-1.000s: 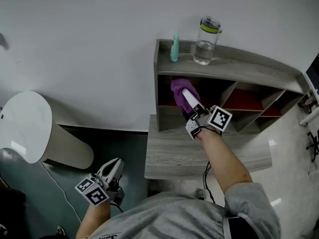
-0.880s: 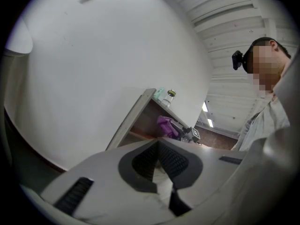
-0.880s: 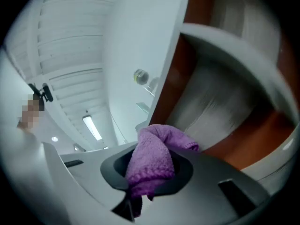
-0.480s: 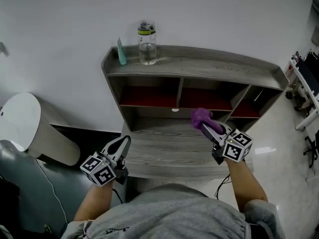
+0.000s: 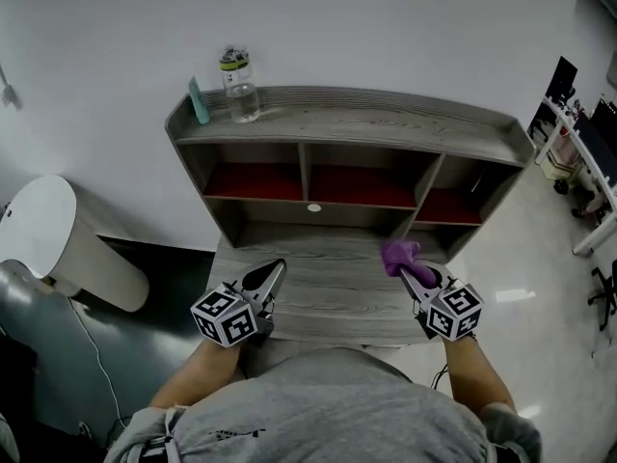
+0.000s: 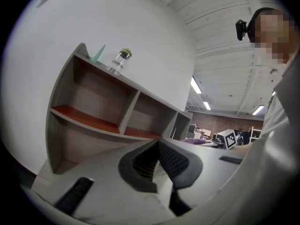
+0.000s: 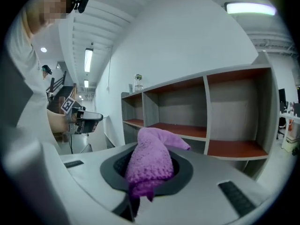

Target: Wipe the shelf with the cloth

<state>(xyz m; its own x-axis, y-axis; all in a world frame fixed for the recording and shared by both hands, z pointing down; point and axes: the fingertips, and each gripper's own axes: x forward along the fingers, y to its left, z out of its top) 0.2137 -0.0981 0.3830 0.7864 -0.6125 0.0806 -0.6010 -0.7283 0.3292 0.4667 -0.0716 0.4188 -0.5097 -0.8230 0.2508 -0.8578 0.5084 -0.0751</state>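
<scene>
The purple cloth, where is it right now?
In the head view, the purple cloth is on the right, pinched in the right gripper over the grey desk, just in front of the shelf.

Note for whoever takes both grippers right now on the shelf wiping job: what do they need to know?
Right gripper: jaws shut on the fluffy purple cloth, held over the grey desk board, off the shelf.
Left gripper: jaws shut, empty, over the desk's left front.
Grey wooden shelf unit with red compartment floors: nothing shows which parts are wiped.
Left: wipe it. A clear bottle stands on top, at the left end.
</scene>
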